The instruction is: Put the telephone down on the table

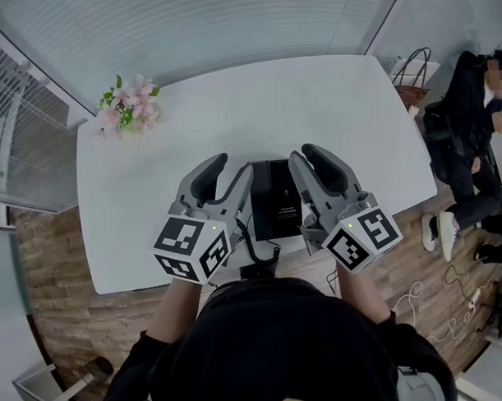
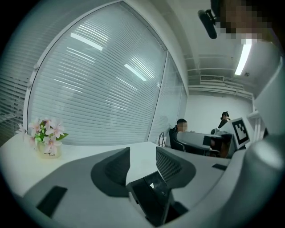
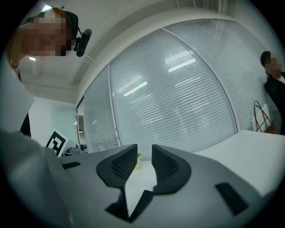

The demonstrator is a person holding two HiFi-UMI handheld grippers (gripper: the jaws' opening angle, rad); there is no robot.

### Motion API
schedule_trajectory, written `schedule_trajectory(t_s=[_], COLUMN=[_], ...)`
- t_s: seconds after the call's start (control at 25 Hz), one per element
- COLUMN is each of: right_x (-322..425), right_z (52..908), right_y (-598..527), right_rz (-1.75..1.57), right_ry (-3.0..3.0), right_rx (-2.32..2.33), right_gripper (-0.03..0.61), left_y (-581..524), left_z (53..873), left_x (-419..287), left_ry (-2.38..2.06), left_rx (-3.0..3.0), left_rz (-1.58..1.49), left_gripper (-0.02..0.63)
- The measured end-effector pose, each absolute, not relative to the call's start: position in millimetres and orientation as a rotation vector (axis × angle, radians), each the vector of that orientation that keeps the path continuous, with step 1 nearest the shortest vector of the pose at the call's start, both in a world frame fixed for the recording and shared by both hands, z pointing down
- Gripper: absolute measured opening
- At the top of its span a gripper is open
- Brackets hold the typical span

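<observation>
A black telephone [image 1: 273, 199] lies flat on the white table [image 1: 231, 114] at its near edge, its cord [image 1: 257, 249] hanging over the edge. My left gripper [image 1: 233, 165] hovers just left of it and my right gripper [image 1: 303, 153] just right of it, neither touching it. In the left gripper view the jaws [image 2: 142, 153] stand apart with only table top between the pads; a black boxy shape [image 2: 151, 196] shows low in the gap. The right gripper [image 3: 144, 156] has a narrower gap, with nothing between its pads.
A small pot of pink flowers [image 1: 128, 104] stands at the table's far left corner. A bag [image 1: 411, 79] and a seated person [image 1: 471, 147] are beyond the right edge. Cables [image 1: 452, 304] lie on the wooden floor. Blinds cover the windows behind the table.
</observation>
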State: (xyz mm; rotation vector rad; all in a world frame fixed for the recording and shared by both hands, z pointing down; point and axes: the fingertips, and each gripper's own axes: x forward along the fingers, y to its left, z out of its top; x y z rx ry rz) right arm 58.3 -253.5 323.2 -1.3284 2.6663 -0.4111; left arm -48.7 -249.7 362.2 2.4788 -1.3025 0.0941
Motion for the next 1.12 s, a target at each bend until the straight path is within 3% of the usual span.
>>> schedule_trajectory(t_s=[0.6,1.12], right_x=[54,55], right_z=[310,303], right_y=[-251,-249], right_rz=[-0.343,-0.296], right_ry=[2.662,2.658], right_rx=[-1.315,-1.331], right_gripper=[0.025,0.005], left_y=[-251,-249], left_z=[349,345], left_x=[-43,-40], left_ry=[-1.319,-1.316], left_rx=[2.492,2.502], left_rz=[0.01,0.01], left_gripper=[0.092,0.047])
